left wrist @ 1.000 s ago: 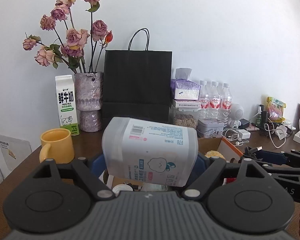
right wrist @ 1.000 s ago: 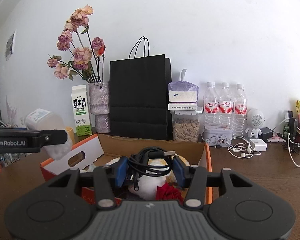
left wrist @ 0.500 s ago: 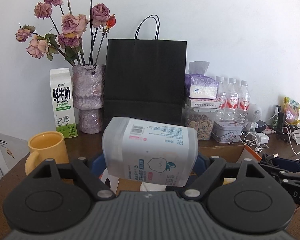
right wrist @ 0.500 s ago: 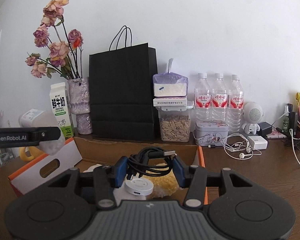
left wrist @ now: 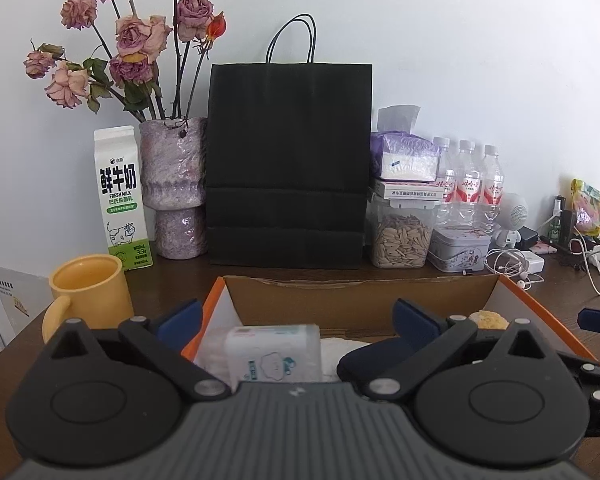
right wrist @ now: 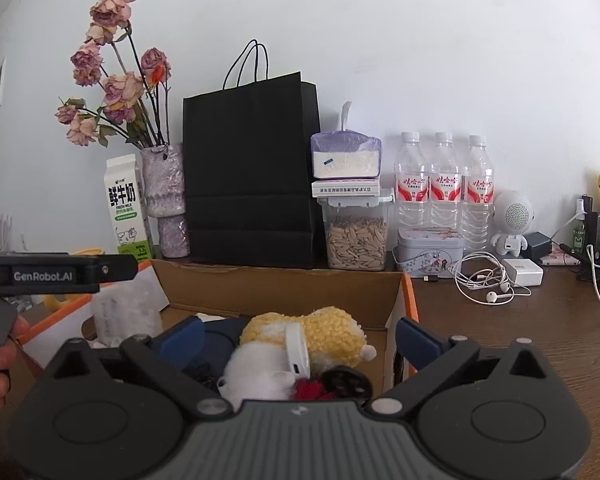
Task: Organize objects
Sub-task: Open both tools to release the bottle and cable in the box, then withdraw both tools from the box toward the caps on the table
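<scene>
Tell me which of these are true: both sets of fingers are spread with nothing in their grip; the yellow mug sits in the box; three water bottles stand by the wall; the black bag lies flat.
1. Left gripper and right gripper are spread, fingers gripping nothing: true; they are opening.
2. The yellow mug sits inside the cardboard box: false; it stands on the table beside the box.
3. Three water bottles stand by the wall: true.
4. The black paper bag lies flat: false; it stands upright.
</scene>
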{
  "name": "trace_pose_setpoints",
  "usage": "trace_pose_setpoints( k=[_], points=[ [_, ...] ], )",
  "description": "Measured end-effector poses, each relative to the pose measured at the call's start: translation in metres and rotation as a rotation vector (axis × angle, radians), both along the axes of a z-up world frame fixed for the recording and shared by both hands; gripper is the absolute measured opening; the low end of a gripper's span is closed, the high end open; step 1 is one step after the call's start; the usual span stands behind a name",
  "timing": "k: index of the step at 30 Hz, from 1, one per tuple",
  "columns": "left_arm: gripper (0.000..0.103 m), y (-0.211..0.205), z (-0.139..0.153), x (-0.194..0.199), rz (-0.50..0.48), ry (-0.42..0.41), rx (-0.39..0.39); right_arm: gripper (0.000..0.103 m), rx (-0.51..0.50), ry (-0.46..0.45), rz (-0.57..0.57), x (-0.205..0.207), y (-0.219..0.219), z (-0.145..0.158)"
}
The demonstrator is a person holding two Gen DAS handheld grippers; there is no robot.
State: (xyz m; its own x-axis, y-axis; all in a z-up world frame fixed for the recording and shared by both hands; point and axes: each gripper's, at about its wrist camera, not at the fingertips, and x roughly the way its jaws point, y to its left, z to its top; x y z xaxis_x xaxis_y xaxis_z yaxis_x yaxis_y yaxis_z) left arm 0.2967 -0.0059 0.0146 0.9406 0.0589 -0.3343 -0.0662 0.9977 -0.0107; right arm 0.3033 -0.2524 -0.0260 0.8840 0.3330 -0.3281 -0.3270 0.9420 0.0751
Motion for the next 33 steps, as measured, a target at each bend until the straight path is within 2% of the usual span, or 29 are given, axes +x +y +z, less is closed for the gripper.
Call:
trace_pose_setpoints(
  k=[18,33],
  points=[
    [0.103,-0.004,0.001,-0.009,-0.013,-0.005,0.006,0.103,-0.010,-0.020,-0.001,-0.009,0.001,0.004],
    [0.103,-0.005,0.004,-0.068,-0.013,0.001,-0.011,0.103,-0.037,-0.056,-0.013,-0.061,0.004,0.008]
  ],
)
